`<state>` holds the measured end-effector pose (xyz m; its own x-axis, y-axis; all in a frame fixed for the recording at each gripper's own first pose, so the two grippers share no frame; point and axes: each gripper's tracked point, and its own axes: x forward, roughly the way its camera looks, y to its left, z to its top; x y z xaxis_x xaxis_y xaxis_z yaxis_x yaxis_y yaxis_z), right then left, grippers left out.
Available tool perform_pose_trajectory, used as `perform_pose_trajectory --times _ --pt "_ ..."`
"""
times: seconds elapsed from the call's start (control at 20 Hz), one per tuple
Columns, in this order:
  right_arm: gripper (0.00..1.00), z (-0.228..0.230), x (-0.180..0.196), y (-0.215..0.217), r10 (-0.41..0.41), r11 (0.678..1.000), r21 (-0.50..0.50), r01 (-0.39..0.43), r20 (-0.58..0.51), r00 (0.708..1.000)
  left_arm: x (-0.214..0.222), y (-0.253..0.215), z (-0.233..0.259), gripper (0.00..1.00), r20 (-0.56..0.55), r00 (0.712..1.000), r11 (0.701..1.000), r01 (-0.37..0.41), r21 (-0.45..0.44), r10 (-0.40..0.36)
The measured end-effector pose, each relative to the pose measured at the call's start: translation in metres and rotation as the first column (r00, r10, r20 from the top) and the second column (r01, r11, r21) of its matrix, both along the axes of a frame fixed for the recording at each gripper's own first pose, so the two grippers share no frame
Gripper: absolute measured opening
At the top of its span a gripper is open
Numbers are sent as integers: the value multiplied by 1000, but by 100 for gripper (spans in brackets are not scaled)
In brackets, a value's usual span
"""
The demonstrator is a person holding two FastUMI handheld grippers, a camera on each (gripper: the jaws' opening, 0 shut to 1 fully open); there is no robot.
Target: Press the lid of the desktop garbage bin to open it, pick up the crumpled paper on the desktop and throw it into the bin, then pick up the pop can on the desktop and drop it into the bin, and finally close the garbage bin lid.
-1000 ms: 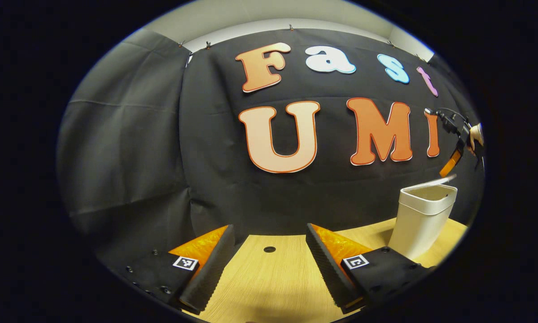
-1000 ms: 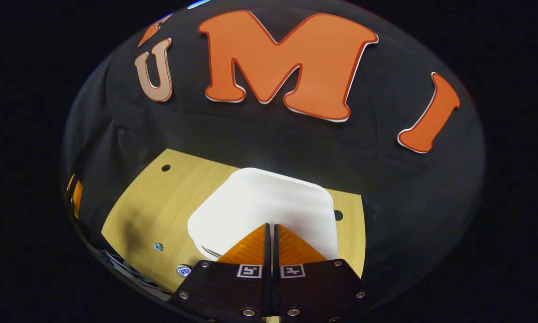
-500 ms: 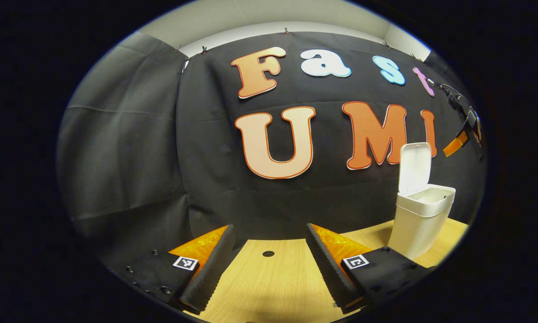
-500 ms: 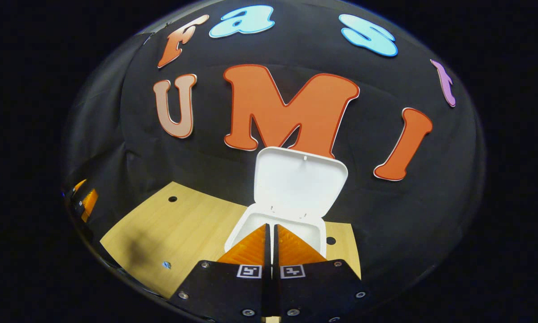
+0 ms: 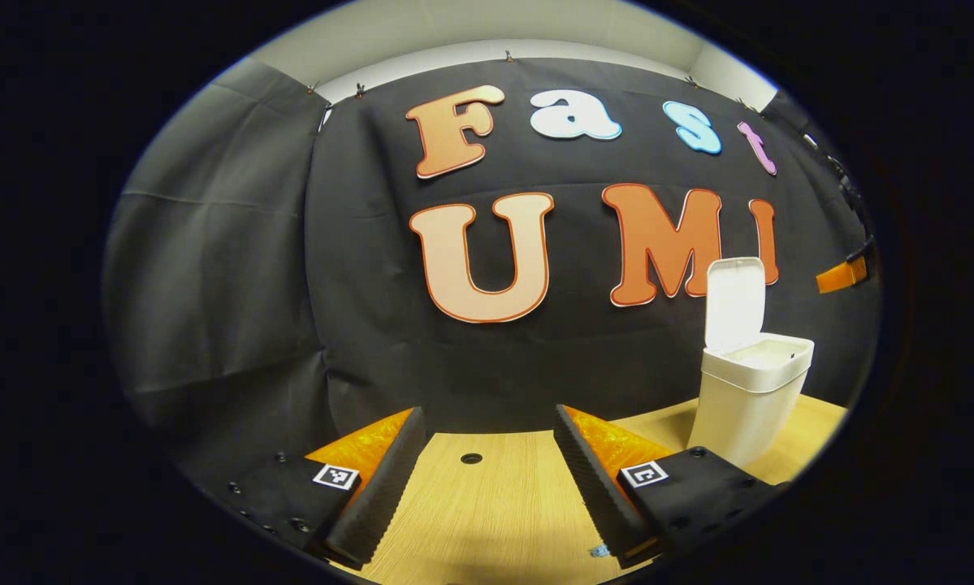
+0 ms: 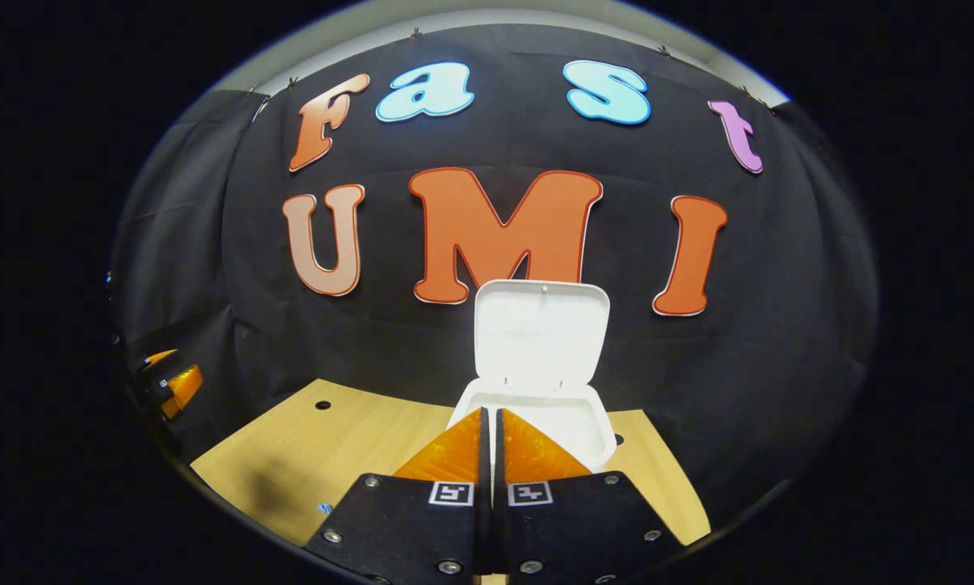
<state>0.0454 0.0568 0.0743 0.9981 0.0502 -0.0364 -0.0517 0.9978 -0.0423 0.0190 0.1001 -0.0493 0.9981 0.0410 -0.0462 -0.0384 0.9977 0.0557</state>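
A white desktop garbage bin [image 5: 751, 390] stands on the wooden table at the right of the left gripper view, its lid [image 5: 733, 302] swung upright. In the right gripper view the same bin [image 6: 572, 418] sits just ahead, with the lid [image 6: 540, 333] raised behind the open mouth. My right gripper [image 6: 491, 431] is shut with nothing between its fingers, held above the bin's near rim. My left gripper [image 5: 487, 467] is open over bare table, well left of the bin. The right gripper [image 5: 844, 275] also shows far right in the left gripper view.
The wooden tabletop [image 5: 495, 512] has a small round hole [image 5: 471, 458] ahead of my left gripper and others [image 6: 322, 404] near the bin. A tiny blue speck [image 5: 598, 552] lies by my left gripper's right finger. Black cloth closes the back and sides.
The bin lid went from nearly closed to fully upright. My right gripper rose and drew back from the lid, tilting up. My left gripper shifted slightly.
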Motion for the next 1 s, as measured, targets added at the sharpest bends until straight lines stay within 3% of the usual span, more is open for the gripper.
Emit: perform_pose_trajectory --times 0.15,0.25,0.3,0.35,0.4,0.5,0.6,0.7,1.0 --pt "2 -28 -8 -9 -54 999 1 54 -17 998 -1 -5 -1 100 1 1000 1000 6 -8 -6" --pt "8 -42 -14 -9 -70 997 -42 69 -15 997 -1 -9 -4 100 -6 1000 1000 12 -6 -12" --pt "27 -49 -16 -7 -71 996 -53 71 -14 997 -1 -10 -8 100 -12 1000 1000 14 -5 -14" --pt "36 -54 -19 -4 -74 996 -50 73 -18 997 -2 -11 -10 100 -16 1000 1000 12 -4 -13" --pt "54 -59 -21 0 -65 997 -38 64 -24 998 -2 -14 -12 100 -21 1000 1000 17 -5 -17" --pt "67 -72 -24 6 -53 999 -14 53 -48 997 -4 -17 -18 100 -30 999 1000 21 -4 -21" --pt "91 -75 -26 8 -54 999 -2 54 -52 997 -6 -21 -25 100 -40 999 1000 25 -13 -25" --pt "98 -77 -28 6 -60 998 -8 60 -52 997 -8 -27 -35 100 -52 998 999 32 -24 -34" --pt "98 -86 -38 2 -83 996 -31 81 -72 994 -11 -57 -74 100 -105 991 996 86 -21 -88"
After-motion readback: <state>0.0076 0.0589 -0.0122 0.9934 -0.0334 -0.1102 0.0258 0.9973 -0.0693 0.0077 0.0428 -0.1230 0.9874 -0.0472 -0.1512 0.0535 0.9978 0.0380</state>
